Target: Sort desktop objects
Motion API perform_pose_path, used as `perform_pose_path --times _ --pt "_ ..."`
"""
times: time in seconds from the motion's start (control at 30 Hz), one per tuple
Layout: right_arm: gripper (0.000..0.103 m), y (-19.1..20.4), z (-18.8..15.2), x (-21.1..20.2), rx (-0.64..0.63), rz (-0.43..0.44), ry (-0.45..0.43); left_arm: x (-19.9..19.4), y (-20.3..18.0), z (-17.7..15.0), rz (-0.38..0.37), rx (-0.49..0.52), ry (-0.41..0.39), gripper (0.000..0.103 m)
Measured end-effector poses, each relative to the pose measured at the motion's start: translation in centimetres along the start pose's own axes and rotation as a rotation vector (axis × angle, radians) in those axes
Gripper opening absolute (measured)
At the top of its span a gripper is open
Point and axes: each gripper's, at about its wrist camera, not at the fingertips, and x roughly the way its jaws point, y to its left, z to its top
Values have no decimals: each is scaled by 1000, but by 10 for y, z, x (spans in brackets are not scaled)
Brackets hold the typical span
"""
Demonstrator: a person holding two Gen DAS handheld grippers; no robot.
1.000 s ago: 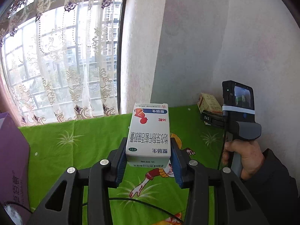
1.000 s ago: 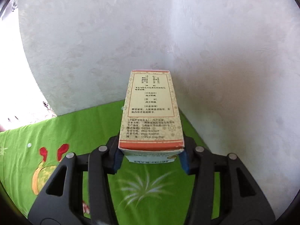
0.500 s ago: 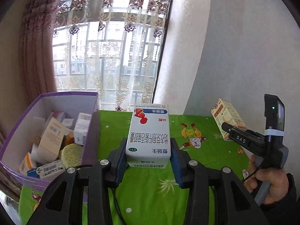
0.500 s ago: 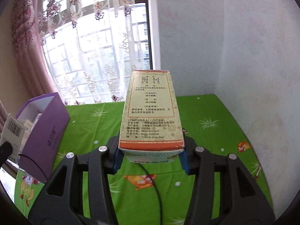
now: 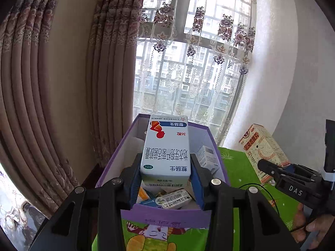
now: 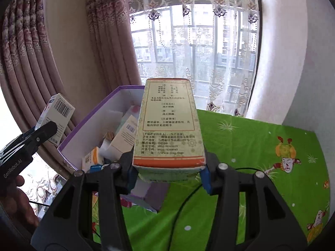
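Left tongs [image 5: 165,175] clamped on white medicine box [image 5: 166,150], long axis pointing forward, hanging directly above open purple box [image 5: 165,214]. Right tongs [image 6: 167,174] gripping beige medicine carton [image 6: 169,125], just right of it, farther off.

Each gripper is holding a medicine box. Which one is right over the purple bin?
The white and blue box in the left gripper, above the purple bin. The beige, orange-trimmed box sits beside it.

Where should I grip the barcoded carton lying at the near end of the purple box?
Take the barcoded carton across its two long side faces, coming down from above: it lies flat with its printed face up, and the purple box wall blocks any sideways approach.
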Motion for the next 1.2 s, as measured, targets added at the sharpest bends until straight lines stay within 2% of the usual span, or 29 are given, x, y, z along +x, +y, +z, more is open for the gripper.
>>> perform_pose_path --times 0.13,0.27,0.33,0.37,0.43,0.47,0.5,0.83,0.9,0.97,1.07,1.13,1.2 --pt "52 32 5 35 -40 16 54 24 15 0 -13 -13 22 43" --pt "53 34 5 51 -45 18 95 50 21 0 -20 -11 62 43" --pt "59 29 3 53 -37 22 107 64 20 -4 -27 -5 87 43" --pt "65 28 2 53 -37 9 105 70 20 -5 -24 -3 98 44" --pt "69 23 0 52 -33 -6 99 80 20 -7 -23 -5 117 57" --pt "70 20 3 46 -23 -9 97 82 20 -7 -26 -11 116 72" --pt "70 18 5 41 -14 -16 94 83 20 -7 -35 -16 110 81" --pt "76 -15 -2 2 87 -74 56 70 -6 0 -96 42 78 89" --pt "78 -16 -1 -3 80 -72 61 64 -9 0 -99 45 73 97" --pt "83 -13 -1 -8 63 -68 57 59 -11 3 -55 39 82 103" --pt "101 -6 1 -10 70 -13 95 50 -11 7 0 60 105 103" --pt "101 -3 3 -10 68 14 115 42 -9 8 32 74 116 103" --pt "102 3 6 -6 58 18 134 33 -5 9 31 91 113 103"
